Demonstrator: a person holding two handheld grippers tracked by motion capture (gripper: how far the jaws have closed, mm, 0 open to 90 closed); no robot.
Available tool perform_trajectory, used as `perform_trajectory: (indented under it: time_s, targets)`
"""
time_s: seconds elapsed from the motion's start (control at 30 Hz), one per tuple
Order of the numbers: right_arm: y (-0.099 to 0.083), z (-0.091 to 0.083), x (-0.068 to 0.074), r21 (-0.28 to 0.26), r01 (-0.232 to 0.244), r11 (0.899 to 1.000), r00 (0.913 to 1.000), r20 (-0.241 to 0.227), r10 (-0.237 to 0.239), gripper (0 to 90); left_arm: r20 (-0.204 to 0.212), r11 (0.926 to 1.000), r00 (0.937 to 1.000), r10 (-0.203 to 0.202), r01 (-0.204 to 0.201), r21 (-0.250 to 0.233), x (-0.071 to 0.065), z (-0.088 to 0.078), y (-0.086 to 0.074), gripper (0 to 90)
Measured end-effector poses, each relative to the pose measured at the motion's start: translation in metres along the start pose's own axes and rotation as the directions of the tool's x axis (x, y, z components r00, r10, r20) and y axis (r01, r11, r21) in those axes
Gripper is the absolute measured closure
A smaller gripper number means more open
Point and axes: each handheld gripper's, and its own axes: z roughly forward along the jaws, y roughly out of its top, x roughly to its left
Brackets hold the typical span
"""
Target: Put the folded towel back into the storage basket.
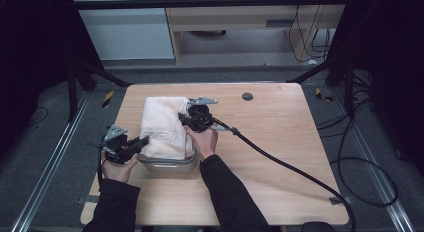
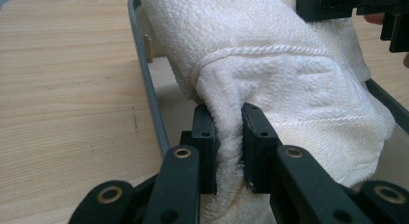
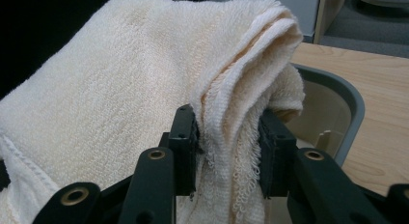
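A folded cream towel [image 1: 162, 124] lies across a grey tray [image 1: 170, 165] on the wooden table. My left gripper [image 1: 141, 142] grips the towel's near left edge; in the left gripper view its jaws pinch a fold of towel [image 2: 270, 84] between them, at the left gripper [image 2: 229, 127]. My right gripper [image 1: 184, 117] holds the towel's right edge. In the right gripper view the right gripper [image 3: 226, 132] is shut on layered towel [image 3: 120, 89] edges, lifted above the tray's rim [image 3: 347, 98].
A thick black cable [image 1: 290, 164] trails from the right gripper across the table to the right front. A small dark round hole [image 1: 247, 96] sits near the table's far edge. Bare wood [image 1: 280, 127] lies right of the tray.
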Motion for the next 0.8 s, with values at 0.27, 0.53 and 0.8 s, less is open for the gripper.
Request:
perform_trajectory:
  time_s: [0.27,0.53,0.8]
  targets:
    - [-0.008,0.003,-0.003,0.023,0.021,1.000,0.9997,0.013,-0.021,64.6,-0.012,0.9996,0.9999,0.011,-0.011,0.026,-0.001,0.006,-0.002,77.4]
    - [-0.015,0.003,-0.005,0.032,0.029,0.999,0.9994,0.018,-0.030,64.2,-0.011,0.9985,0.9998,0.014,-0.013,0.054,-0.001,0.013,-0.006,77.3]
    - [-0.020,0.005,-0.006,0.040,0.044,0.998,0.9986,0.027,-0.045,62.8,-0.011,0.9974,0.9998,0.016,-0.015,0.070,-0.001,0.014,-0.005,76.4]
